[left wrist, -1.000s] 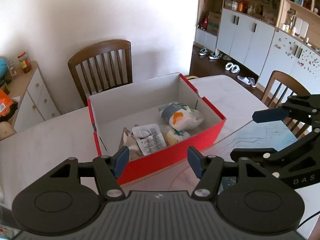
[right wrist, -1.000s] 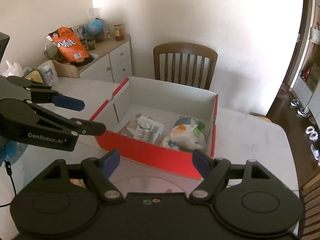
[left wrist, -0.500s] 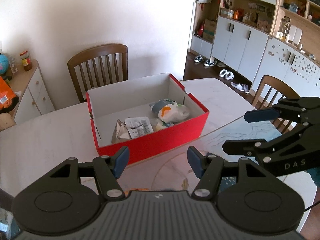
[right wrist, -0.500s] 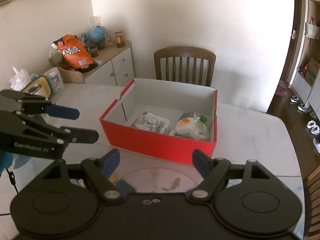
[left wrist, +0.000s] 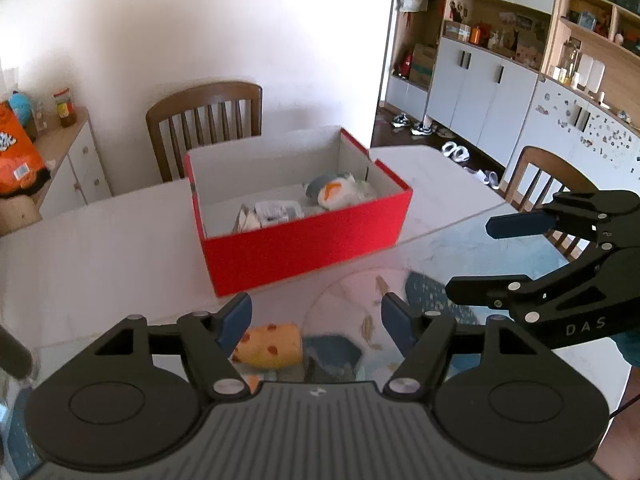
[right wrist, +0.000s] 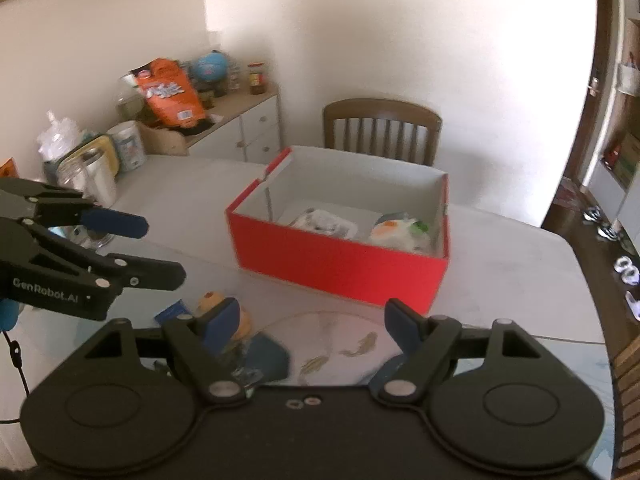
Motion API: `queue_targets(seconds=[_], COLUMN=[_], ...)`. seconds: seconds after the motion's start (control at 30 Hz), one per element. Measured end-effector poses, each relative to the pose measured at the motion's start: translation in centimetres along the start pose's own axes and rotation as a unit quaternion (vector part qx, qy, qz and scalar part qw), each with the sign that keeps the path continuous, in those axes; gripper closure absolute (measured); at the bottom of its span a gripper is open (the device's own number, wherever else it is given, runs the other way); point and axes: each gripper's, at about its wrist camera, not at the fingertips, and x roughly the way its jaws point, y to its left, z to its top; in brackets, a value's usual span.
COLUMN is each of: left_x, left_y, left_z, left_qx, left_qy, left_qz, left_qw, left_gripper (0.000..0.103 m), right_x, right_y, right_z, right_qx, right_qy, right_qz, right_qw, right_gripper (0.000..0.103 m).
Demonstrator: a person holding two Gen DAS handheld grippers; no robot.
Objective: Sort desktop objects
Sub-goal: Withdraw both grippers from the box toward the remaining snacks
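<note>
A white tabletop (left wrist: pixel 80 248) fills the scene. At far left a sideboard (right wrist: pixel 240 120) against the wall carries an orange snack bag (right wrist: pixel 170 92) and jars, well apart from the work.

The left tongs (left wrist: pixel 316 318) hang above the near edge of the tabletop, pointing downward. Their jaws are opening, with nothing between them. Just below lies a yellow packet with red spots (left wrist: pixel 268 344), beside a dark blue item (left wrist: pixel 332 350) too blurred to name. Both appear to be waiting to be sorted, and the widening jaws look like preparation to pick one up.

In the middle of the tabletop stands a red box (left wrist: pixel 308 240) with a white inside and no lid, apparently so things can be dropped straight in. It already holds a few wrapped packets (left wrist: pixel 276 212) and a white, orange and grey bundle (left wrist: pixel 336 192).

The right tongs (right wrist: pixel 312 320) hover to the right, spread wide and empty, near the box. A wooden chair (left wrist: pixel 204 120) stands behind the tabletop.
</note>
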Motion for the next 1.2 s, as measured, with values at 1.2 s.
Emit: queue_targets(seconds=[1.2], left_x=[4.2], left_y=[2.0], left_z=[-11.0], left_qx=[-0.048], left_qy=[0.083], left_qz=[0.003], left_qw=[0.9954], left_gripper=[0.004], right_x=[3.8], right_y=[4.4], right_z=[-8.5], right_qx=[-0.069], right_qy=[0.020], right_qz=[0.033], right_qw=[0.997], right_gripper=[0.000])
